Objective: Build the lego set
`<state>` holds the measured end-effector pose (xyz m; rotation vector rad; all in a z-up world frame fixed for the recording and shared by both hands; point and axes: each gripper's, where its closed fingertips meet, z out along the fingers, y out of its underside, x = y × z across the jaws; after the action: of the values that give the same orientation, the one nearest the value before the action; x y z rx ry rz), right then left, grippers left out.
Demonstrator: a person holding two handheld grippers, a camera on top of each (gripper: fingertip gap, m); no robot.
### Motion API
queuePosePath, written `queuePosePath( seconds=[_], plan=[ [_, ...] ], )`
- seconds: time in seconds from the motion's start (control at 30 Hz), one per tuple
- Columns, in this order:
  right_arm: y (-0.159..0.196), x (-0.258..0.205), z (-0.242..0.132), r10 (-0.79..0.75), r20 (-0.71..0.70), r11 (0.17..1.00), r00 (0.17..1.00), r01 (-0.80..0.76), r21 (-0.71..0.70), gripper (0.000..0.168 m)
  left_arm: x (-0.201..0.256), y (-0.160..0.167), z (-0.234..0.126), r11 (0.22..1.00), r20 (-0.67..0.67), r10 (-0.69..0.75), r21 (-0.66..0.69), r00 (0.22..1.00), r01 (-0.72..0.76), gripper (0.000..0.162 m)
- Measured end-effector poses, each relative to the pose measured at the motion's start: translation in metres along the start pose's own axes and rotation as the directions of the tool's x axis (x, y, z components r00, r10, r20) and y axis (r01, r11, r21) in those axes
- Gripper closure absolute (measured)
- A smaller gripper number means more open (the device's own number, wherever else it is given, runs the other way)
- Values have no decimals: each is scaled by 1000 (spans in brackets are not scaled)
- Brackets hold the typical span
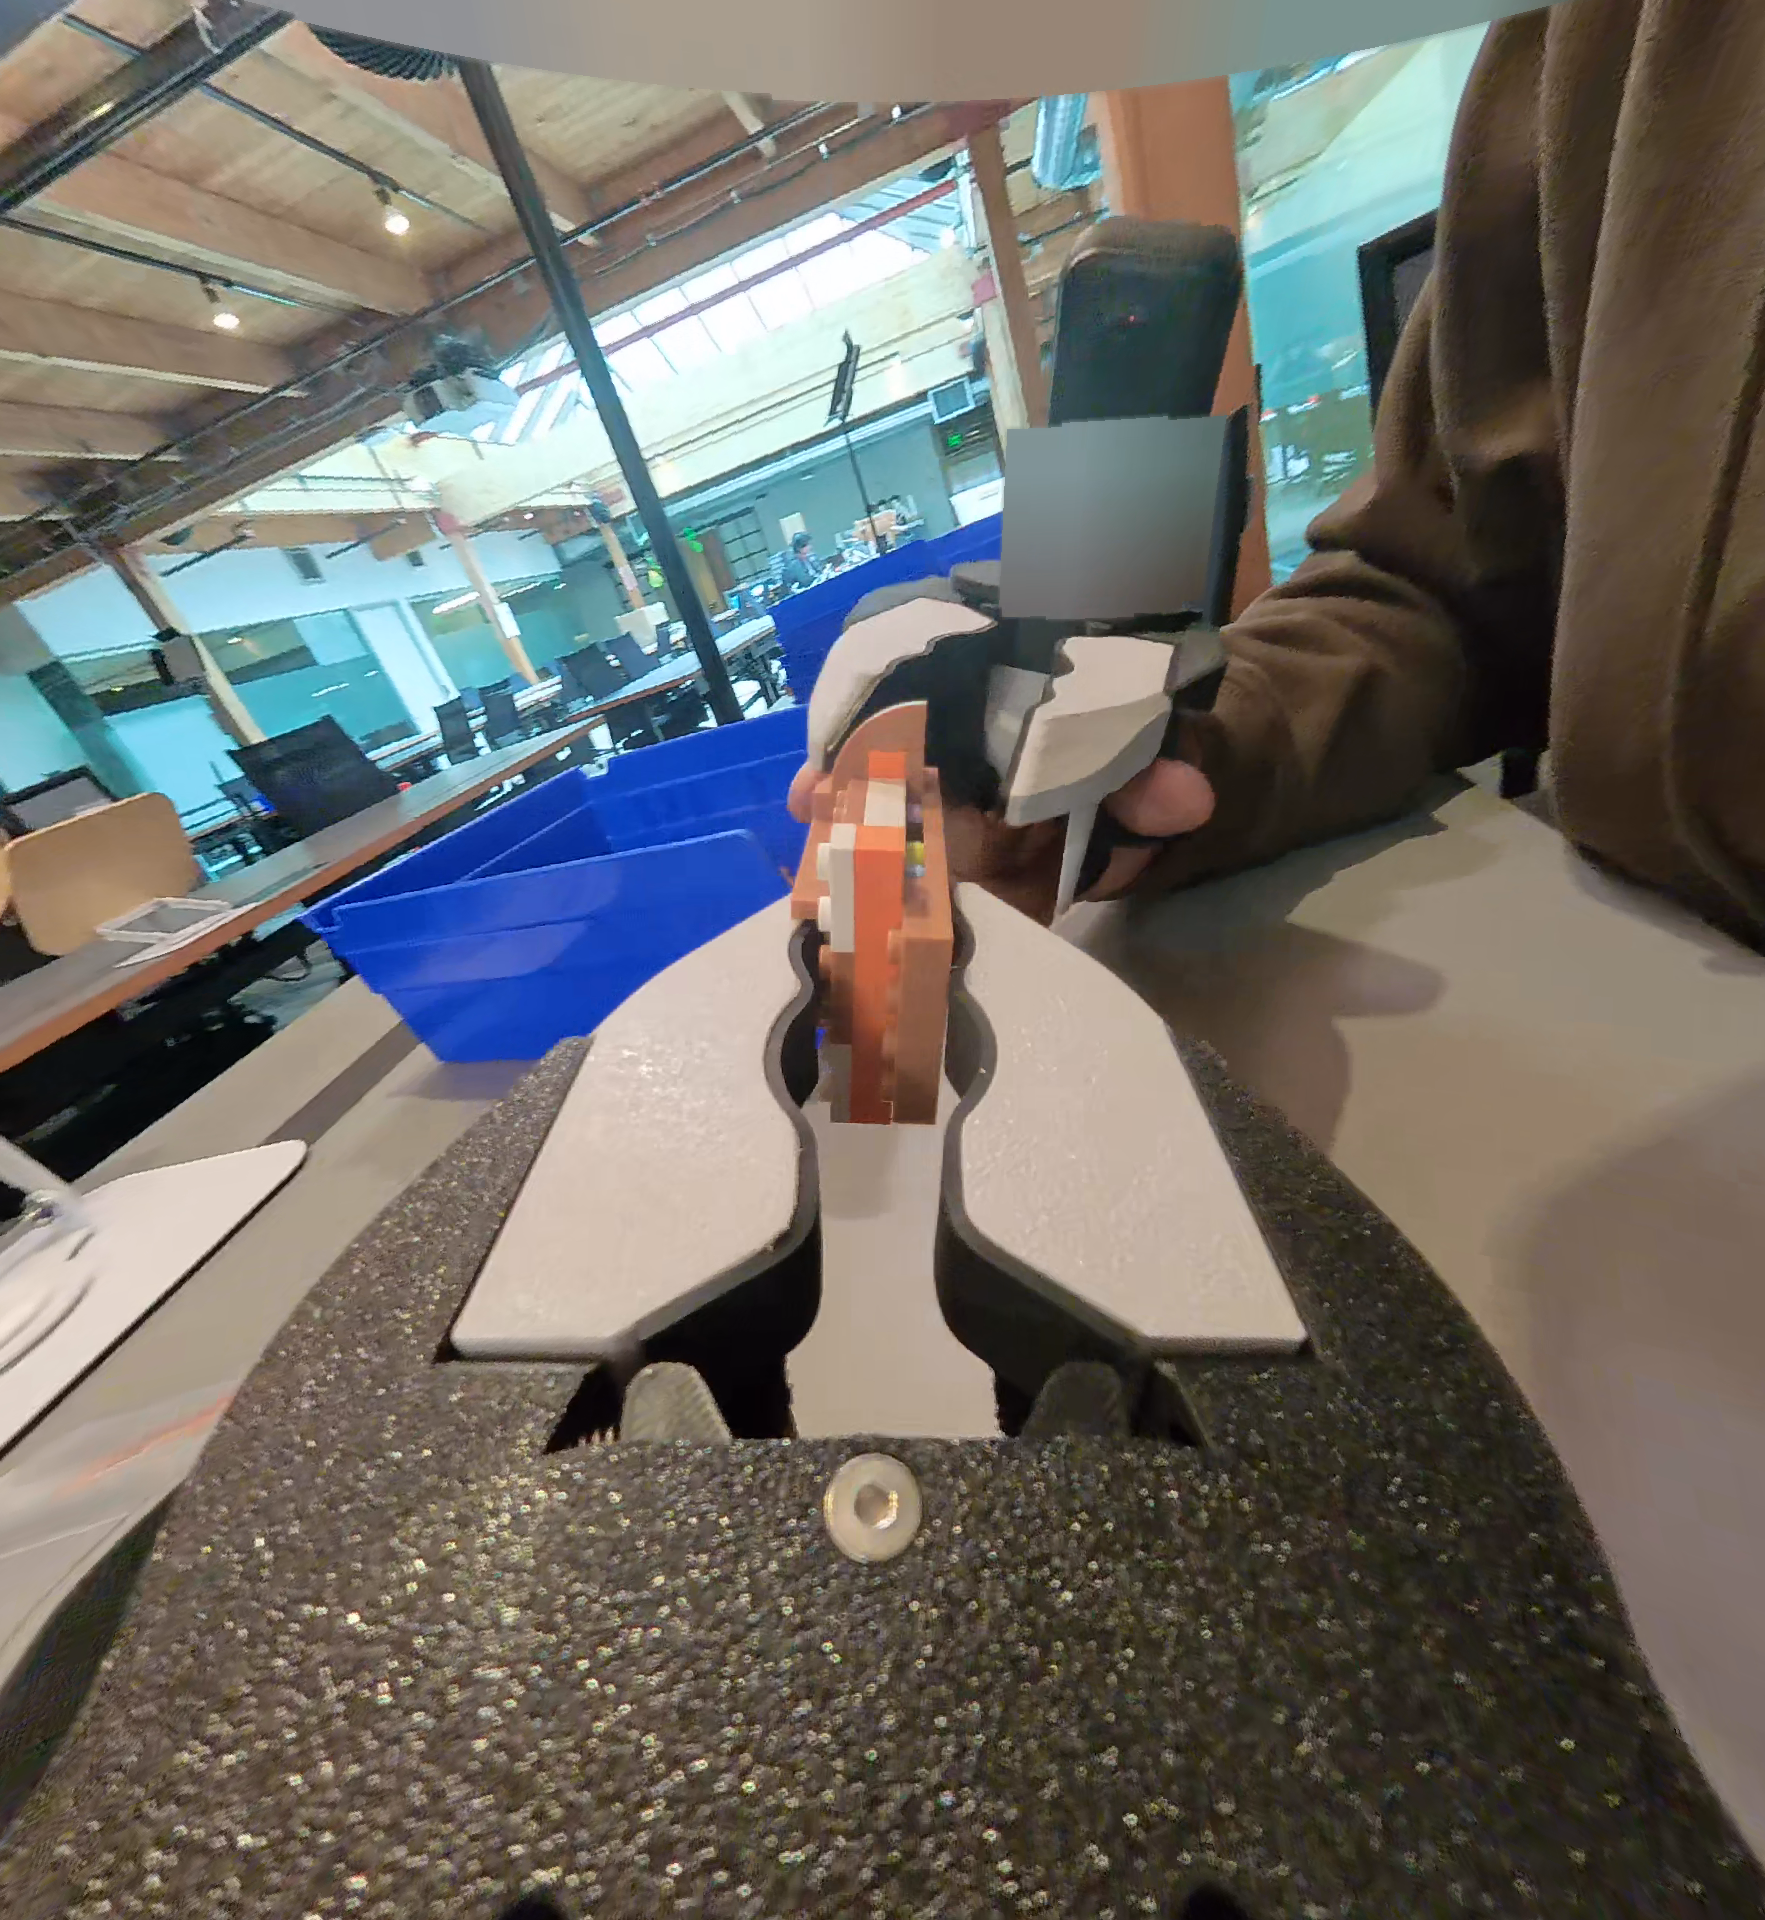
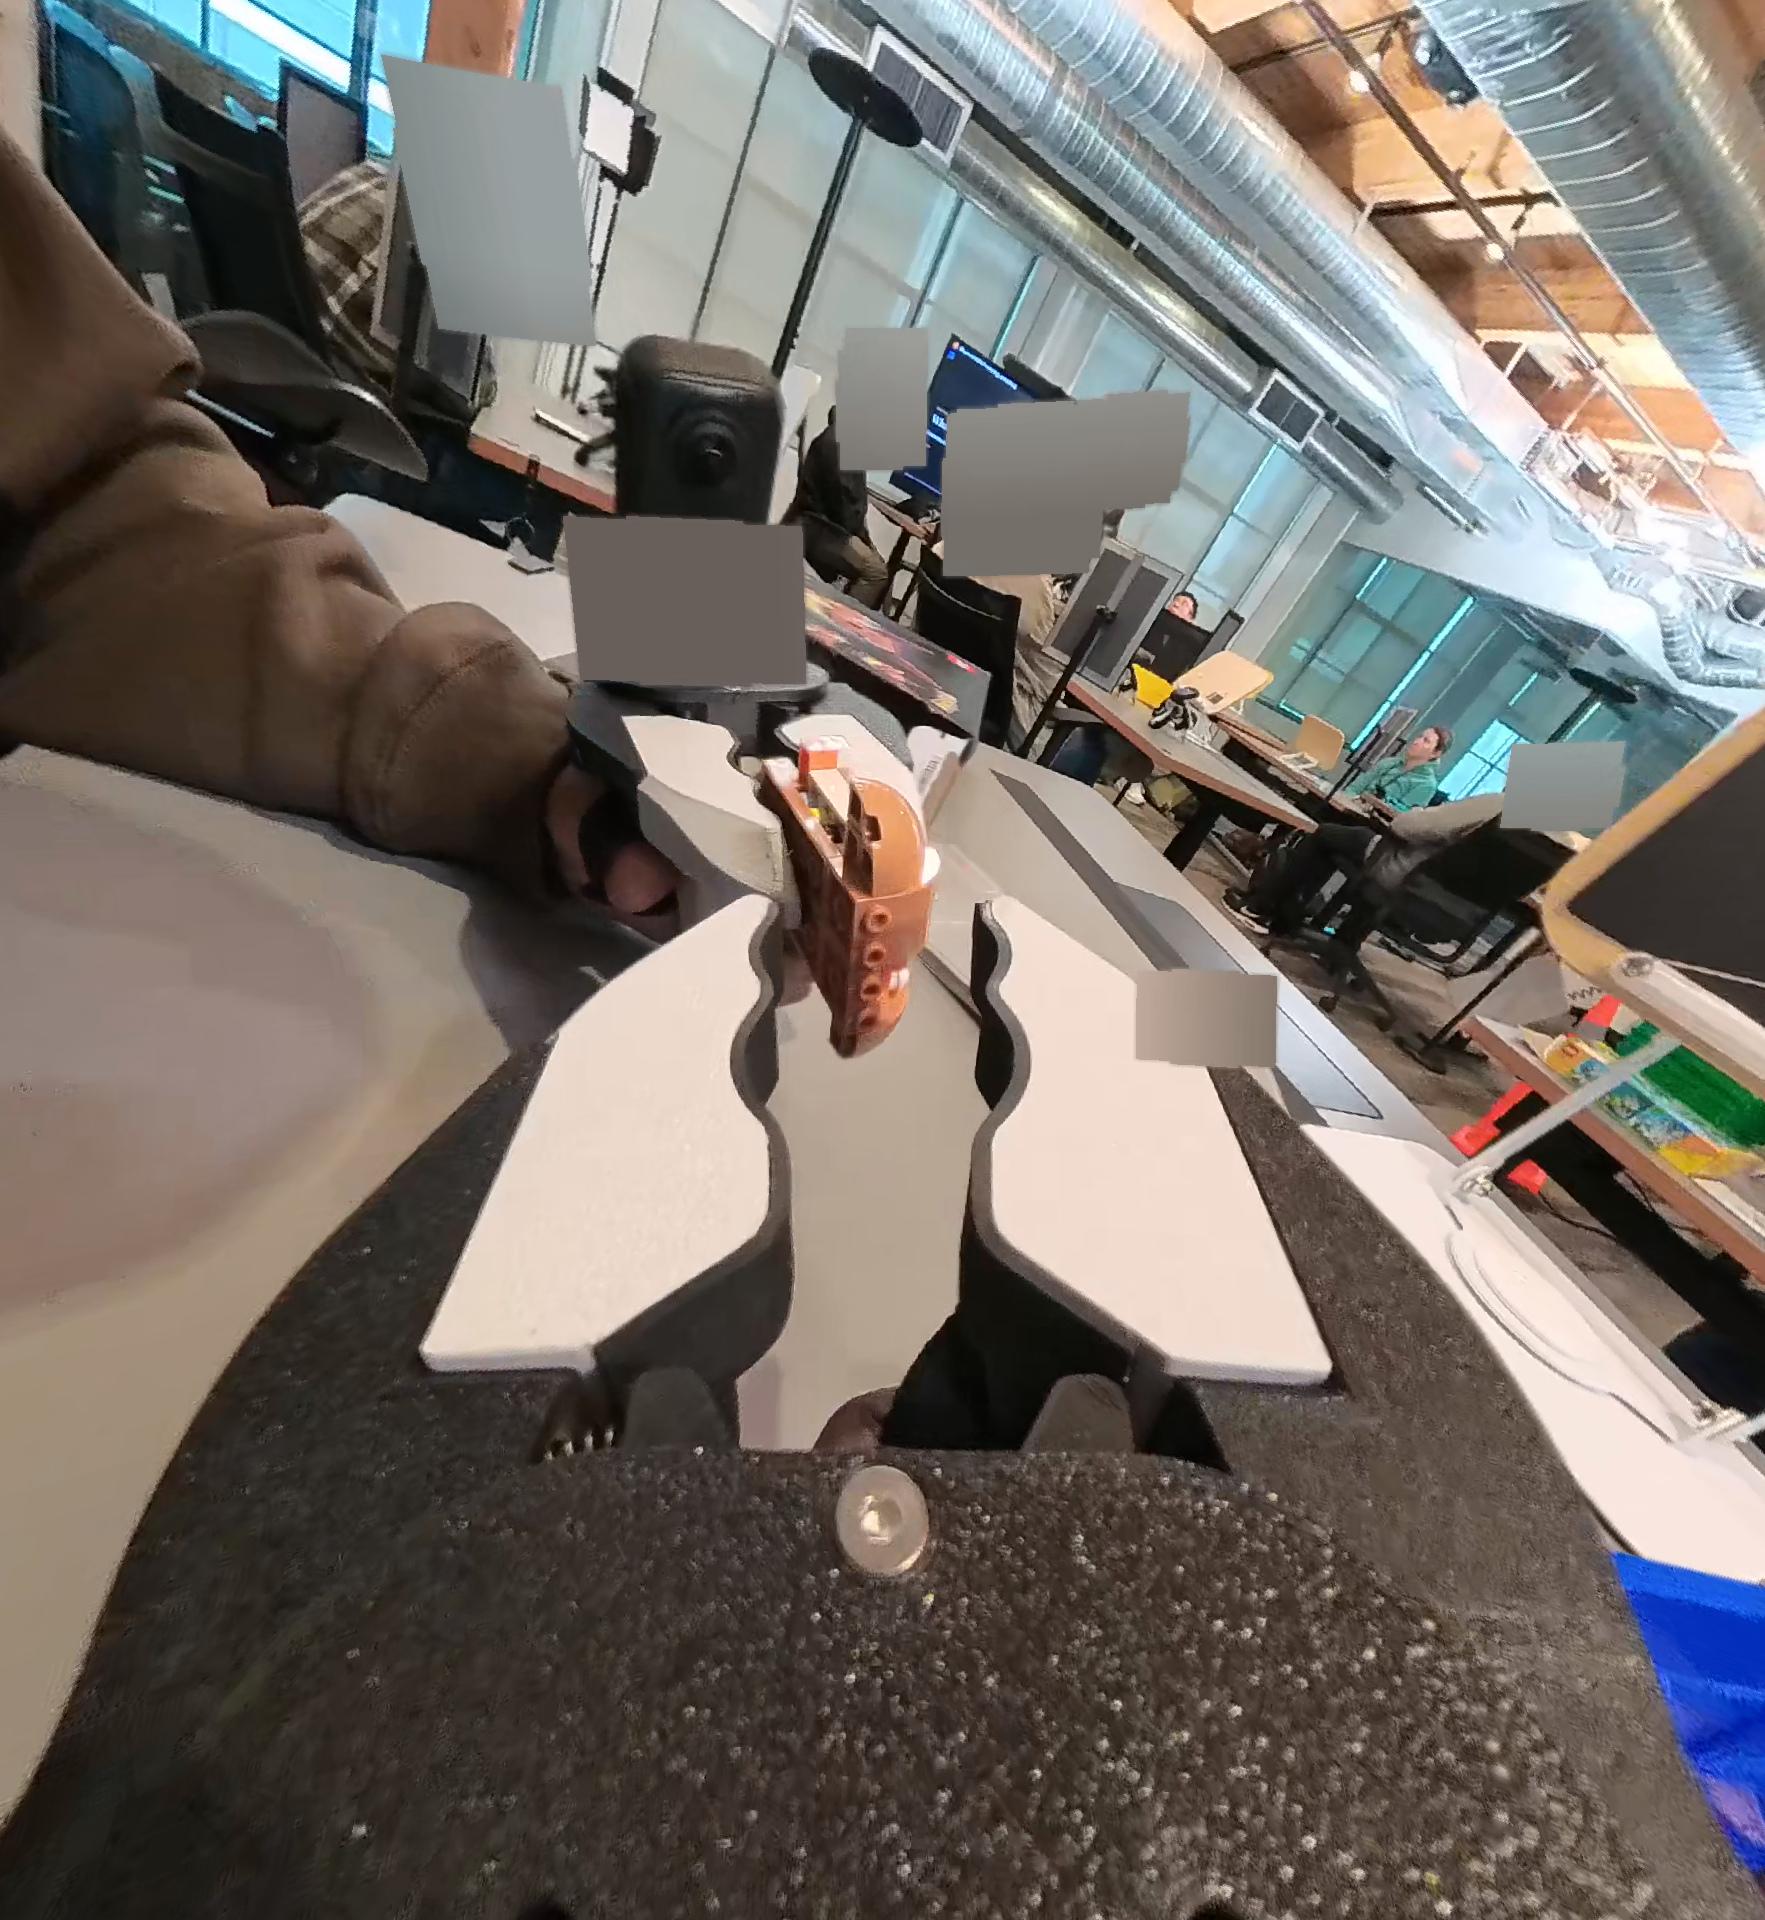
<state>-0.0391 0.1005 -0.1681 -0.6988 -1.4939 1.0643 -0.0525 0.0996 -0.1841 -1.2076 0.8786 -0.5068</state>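
Left wrist view: my left gripper (image 1: 873,997) is clamped on the brown lego model (image 1: 883,935), raised clear of the grey worktop (image 1: 1377,1091), probably so the other tool can reach it. The right gripper (image 1: 961,790) faces it; blue bins (image 1: 545,914) sit toward the far edge.

Right wrist view: my right gripper (image 2: 878,966) stands apart around the lego model's (image 2: 857,914) lower end, not squeezing. I judge it is lining up a grip.

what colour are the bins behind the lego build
Blue bins, clearest in the left wrist view, beyond the lego build.
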Motion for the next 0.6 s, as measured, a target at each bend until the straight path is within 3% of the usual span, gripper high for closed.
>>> queuePosePath(
  seconds=[0.27, 0.6],
  plan=[
    [-5, -9, 2, -19, 24, 1000, 1000, 19, 0, 146, 15, -6, 8, 997, -73, -62, 40, 995, 65, 142],
    [-8, -11, 1, 33, 67, 999, 997, -33, -8, 148, 18, -8, 7, 993, -106, -93, 59, 990, 100, 142]
  ],
)
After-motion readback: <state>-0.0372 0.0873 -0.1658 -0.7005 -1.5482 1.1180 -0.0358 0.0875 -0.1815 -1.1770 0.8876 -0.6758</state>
